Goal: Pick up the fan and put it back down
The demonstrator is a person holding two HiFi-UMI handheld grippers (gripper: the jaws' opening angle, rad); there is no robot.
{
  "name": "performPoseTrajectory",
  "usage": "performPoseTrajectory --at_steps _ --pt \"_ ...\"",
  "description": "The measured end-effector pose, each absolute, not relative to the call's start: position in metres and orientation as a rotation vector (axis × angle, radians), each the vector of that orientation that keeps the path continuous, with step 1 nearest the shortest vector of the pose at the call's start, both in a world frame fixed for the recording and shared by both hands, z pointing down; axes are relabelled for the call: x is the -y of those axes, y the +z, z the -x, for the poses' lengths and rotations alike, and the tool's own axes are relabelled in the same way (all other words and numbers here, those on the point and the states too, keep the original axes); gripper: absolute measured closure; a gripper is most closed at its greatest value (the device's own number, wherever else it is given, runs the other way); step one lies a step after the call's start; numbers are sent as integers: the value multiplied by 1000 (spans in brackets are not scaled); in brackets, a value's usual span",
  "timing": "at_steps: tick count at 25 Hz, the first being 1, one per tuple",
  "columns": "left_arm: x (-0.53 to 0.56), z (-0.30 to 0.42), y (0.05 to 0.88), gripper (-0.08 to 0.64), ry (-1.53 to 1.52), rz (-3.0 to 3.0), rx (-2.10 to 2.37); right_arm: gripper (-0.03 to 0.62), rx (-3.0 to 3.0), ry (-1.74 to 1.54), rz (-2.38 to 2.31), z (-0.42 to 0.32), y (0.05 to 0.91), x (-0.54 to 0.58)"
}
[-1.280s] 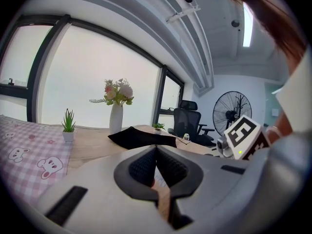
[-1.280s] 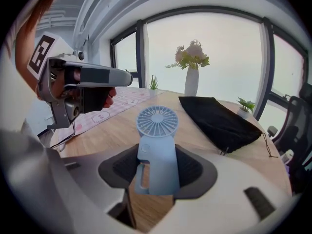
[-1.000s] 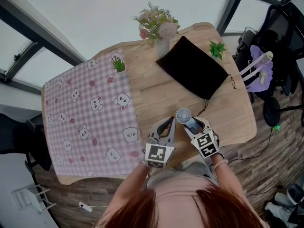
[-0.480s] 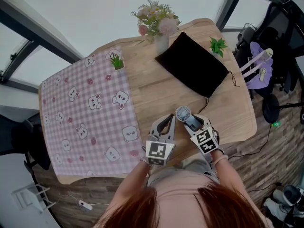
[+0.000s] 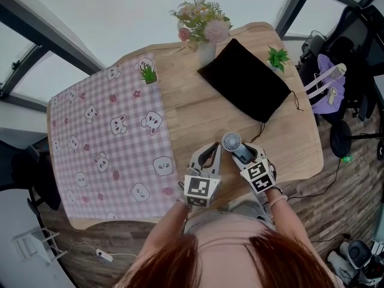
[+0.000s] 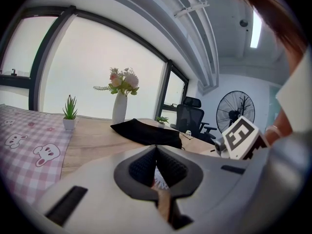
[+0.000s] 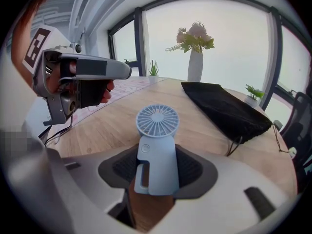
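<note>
A small pale-blue handheld fan (image 7: 157, 150) stands upright between the pads of my right gripper (image 7: 157, 165), which is shut on its handle; the round grille rises above the jaws. In the head view the fan (image 5: 231, 141) is over the wooden table (image 5: 198, 116) near its front edge, with the right gripper (image 5: 243, 154) behind it. Whether its base touches the wood is hidden. My left gripper (image 5: 212, 149) hangs just left of the fan, apart from it. Its jaws (image 6: 156, 152) meet at the tips with nothing between them.
A black drawstring pouch (image 5: 246, 86) lies beyond the fan. A vase of flowers (image 5: 204, 32) and two small potted plants (image 5: 276, 59) (image 5: 148, 75) stand along the far edge. A pink checked cloth (image 5: 108, 143) covers the table's left part. An office chair (image 5: 345, 71) stands to the right.
</note>
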State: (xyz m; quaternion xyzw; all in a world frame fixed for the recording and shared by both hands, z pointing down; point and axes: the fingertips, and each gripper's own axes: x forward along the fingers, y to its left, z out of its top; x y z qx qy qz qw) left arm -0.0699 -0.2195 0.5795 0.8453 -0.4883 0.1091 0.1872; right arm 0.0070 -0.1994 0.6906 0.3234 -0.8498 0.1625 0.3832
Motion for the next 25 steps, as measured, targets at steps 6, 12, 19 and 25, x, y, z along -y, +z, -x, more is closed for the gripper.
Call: performPoseTrajectory --at_steps 6,12,19,25 --pt "215 70 580 551 311 -2361 1385 374 2173 442 -820 -6 686 196" --pt "218 69 579 551 310 -2363 1385 369 2173 463 -820 -6 689 200" --pt "214 70 575 551 318 -2371 1393 354 2174 465 -816 -4 688 198" --pt "215 70 567 551 305 -2385 1406 354 2188 448 -836 -3 681 200"
